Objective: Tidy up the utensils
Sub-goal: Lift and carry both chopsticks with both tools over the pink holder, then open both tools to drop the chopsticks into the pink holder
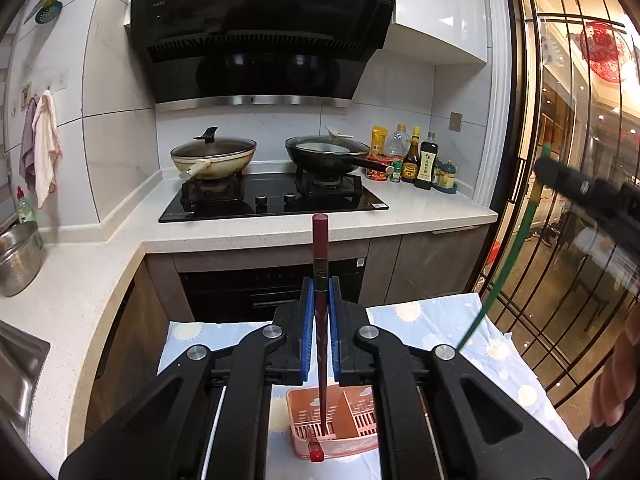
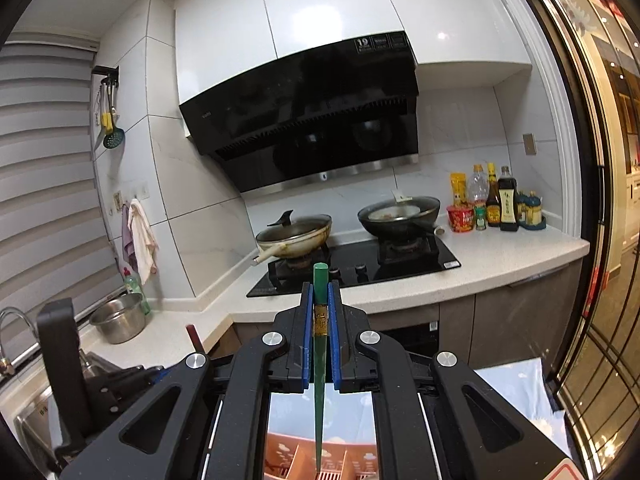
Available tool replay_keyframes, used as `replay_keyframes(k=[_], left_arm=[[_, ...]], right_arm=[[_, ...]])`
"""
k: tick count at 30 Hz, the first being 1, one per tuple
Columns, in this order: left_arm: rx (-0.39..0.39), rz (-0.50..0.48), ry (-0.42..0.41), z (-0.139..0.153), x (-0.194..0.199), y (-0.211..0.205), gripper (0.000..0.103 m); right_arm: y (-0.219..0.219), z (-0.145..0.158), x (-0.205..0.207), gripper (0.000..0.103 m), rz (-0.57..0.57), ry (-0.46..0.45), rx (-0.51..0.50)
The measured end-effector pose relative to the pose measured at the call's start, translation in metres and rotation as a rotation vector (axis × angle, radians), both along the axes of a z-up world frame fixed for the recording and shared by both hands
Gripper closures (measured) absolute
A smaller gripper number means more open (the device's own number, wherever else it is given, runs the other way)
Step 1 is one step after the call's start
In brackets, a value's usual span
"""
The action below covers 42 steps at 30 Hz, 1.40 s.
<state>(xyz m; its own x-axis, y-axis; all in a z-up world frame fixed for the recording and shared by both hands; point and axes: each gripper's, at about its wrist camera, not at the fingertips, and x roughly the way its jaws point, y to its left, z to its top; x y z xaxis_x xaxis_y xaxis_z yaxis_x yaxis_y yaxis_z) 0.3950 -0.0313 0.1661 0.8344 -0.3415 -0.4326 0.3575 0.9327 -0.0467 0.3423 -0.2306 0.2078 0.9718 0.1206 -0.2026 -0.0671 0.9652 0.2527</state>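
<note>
Maroon chopstick (image 1: 320,280) clamped in left tongs (image 1: 320,292), green chopstick (image 2: 321,320) in right tongs (image 2: 321,300)

white tiled wall (image 1: 120,128), speckled counter (image 1: 420,216), black range hood (image 1: 260,40), glass door (image 1: 568,200).

Both views are evenly lit by cool white indoor light, while warm yellow light glows through the glass door (image 1: 568,184) on the right. Strong fisheye distortion bends the edges — corners go black. The range hood (image 2: 304,120) shows soft reflections; the close foreground is slightly soft.
</note>
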Motion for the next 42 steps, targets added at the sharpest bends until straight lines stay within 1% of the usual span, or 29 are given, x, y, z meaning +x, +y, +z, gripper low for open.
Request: replay_keyframes(k=[3,9,15,16,17,18,19,20,21,23,25,27,30,33,36,38,42], left_arm=[[-0.001,-0.003,0.01,-0.005,0.002,0.0,0.096],[0.004,-0.003,0.04,-0.018,0.003,0.0,0.096],[0.0,0.003,0.072,-0.029,0.006,0.001,0.096],[-0.001,0.006,0.074,-0.03,0.007,0.001,0.096],[-0.001,0.015,0.073,-0.03,0.006,0.001,0.095],[0.0,0.023,0.075,-0.031,0.006,0.002,0.092],[-0.002,0.025,0.073,-0.031,0.005,0.003,0.082],[-0.005,0.035,0.065,-0.03,0.002,0.004,0.069],[-0.003,0.046,0.054,-0.03,-0.001,0.005,0.061],[0.001,0.046,0.04,-0.028,-0.007,0.007,0.059],[-0.005,0.049,0.036,-0.027,-0.012,0.01,0.055],[-0.007,0.058,0.028,-0.026,-0.018,0.013,0.048],[-0.001,0.067,0.014,-0.025,-0.033,0.018,0.045],[-0.006,0.069,0.006,-0.026,-0.051,0.025,0.037],[-0.001,0.067,0.001,-0.029,-0.07,0.031,0.034],[0.0,0.061,0.002,-0.033,-0.084,0.035,0.032],[0.022,0.059,0.015,-0.049,-0.114,0.039,0.031]], right_arm=[[0.006,-0.009,0.002,0.096,-0.006,0.014,-0.028],[0.005,-0.046,0.017,0.096,0.018,0.114,-0.007],[0.005,-0.082,0.027,0.096,0.012,0.195,-0.018],[0.004,-0.088,0.027,0.096,0.009,0.207,-0.013],[0.003,-0.093,0.027,0.091,0.003,0.211,-0.003],[0.0,-0.097,0.026,0.087,-0.007,0.218,0.007],[-0.001,-0.101,0.024,0.076,-0.013,0.223,0.014],[-0.005,-0.103,0.02,0.066,-0.022,0.22,0.025],[-0.006,-0.104,0.017,0.064,-0.03,0.215,0.031],[-0.01,-0.106,0.01,0.064,-0.038,0.215,0.035],[-0.013,-0.106,0.001,0.063,-0.04,0.214,0.041],[-0.014,-0.107,-0.008,0.063,-0.04,0.218,0.043],[-0.014,-0.109,-0.023,0.063,-0.036,0.222,0.034],[-0.011,-0.112,-0.044,0.062,-0.034,0.223,0.017],[-0.007,-0.119,-0.067,0.061,-0.03,0.23,0.0],[-0.005,-0.126,-0.083,0.056,-0.032,0.238,-0.005],[0.001,-0.146,-0.117,0.055,-0.032,0.272,-0.024]])
